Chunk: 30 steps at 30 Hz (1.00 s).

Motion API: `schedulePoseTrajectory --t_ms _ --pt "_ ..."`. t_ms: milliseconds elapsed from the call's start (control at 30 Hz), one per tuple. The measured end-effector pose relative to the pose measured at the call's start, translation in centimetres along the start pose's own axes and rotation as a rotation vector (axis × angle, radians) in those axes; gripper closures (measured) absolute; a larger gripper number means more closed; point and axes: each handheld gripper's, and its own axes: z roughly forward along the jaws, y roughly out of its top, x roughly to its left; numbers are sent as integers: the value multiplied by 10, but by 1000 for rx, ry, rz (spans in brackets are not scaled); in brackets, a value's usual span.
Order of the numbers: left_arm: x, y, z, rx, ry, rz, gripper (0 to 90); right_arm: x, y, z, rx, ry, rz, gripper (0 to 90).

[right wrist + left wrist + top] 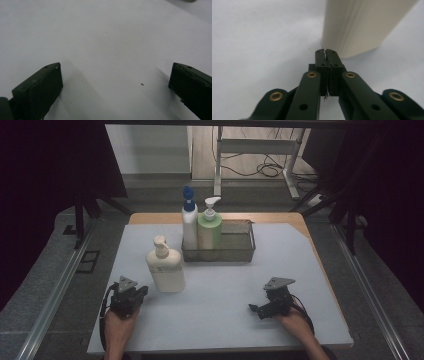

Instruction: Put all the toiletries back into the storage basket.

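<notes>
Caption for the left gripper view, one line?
Shut hand-held gripper resting just short of a cream bottle on the white table.

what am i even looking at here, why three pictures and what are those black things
The black things are hand-held grasping tools, one in each of a person's hands; no robot arm is involved. The high view looks down on the table from above the person: the left tool and right tool rest near the front edge of the table.

The other two pictures come from small cameras riding on each tool. The left gripper view shows its jaws pressed shut with nothing between them, just short of a cream pump bottle standing on the table. The right gripper view shows its jaws wide open over bare table.

Further back, a wire basket holds a white bottle with a blue pump and a green bottle. Nothing is being held.
</notes>
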Motion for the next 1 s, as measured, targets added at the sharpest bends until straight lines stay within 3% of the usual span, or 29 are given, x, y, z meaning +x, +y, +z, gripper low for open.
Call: schedulePoseTrajectory --t_ms 133,567,1000 --pt "5 5 6 -3 -13 -19 892 0 0 0 0 0 0 0" --pt "12 22 42 10 -15 31 893 0 0 0 0 0 0 0" --pt "14 23 46 -22 -59 12 894 0 0 0 -1 0 0 0"
